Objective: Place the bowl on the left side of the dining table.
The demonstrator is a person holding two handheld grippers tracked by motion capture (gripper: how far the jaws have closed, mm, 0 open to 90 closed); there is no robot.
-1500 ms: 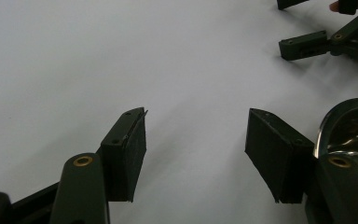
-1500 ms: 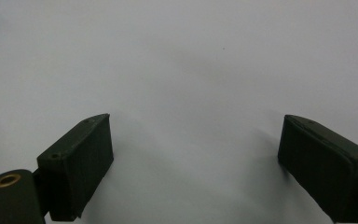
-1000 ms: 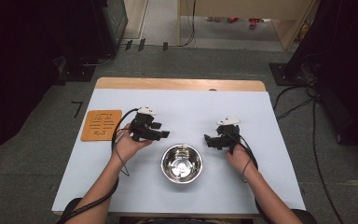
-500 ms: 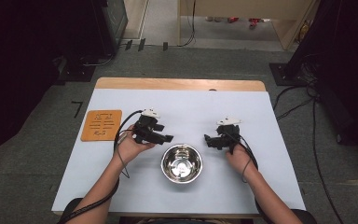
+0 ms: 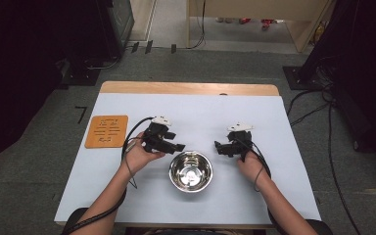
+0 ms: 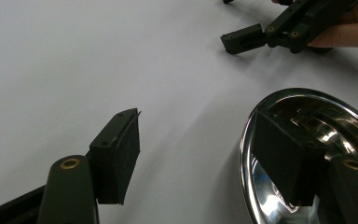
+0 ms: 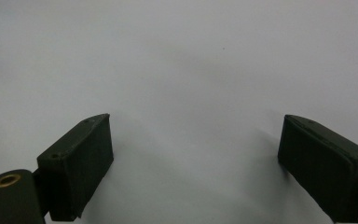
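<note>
Both grippers, left and right, flank the bowl with fingers spread, seemingly ready to grasp it.

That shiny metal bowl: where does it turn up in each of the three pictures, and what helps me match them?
High view: the bowl sits near the table's front edge, between the two hands.
Left gripper view: its rim curves in at lower right, partly behind one jaw.
Right gripper view: white tabletop between open jaws; no bowl here.
Shared landmark: the white tabletop, also in the left gripper view.
</note>
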